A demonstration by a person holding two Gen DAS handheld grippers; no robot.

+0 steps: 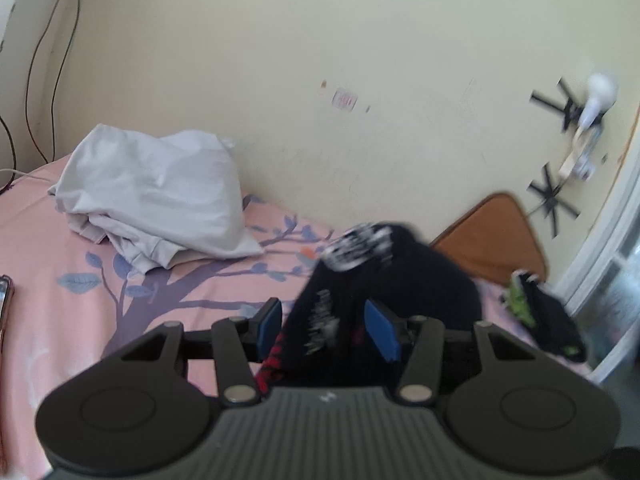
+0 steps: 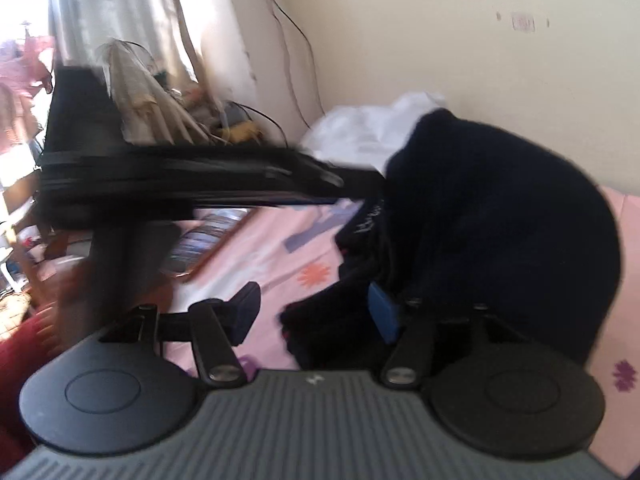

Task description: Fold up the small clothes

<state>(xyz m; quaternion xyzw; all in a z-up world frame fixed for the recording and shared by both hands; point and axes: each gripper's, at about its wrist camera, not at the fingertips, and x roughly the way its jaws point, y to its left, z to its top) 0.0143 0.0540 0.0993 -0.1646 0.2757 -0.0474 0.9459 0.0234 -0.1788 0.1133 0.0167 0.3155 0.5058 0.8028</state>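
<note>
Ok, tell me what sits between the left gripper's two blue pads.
In the left wrist view, the black garment hangs between the left gripper's blue pads, its white-printed, red-patterned part in the gap.

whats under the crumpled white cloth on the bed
The crumpled white cloth rests on the pink bedsheet with a purple tree print. A beige layer peeks out at its lower edge; anything else beneath is covered.

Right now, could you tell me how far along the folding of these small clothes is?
Done: nothing looks neatly folded. In hand: the black printed garment hangs bunched between the open left gripper; the right gripper is open beside it. Left: the green-and-black piece and the rumpled white cloth.
</note>
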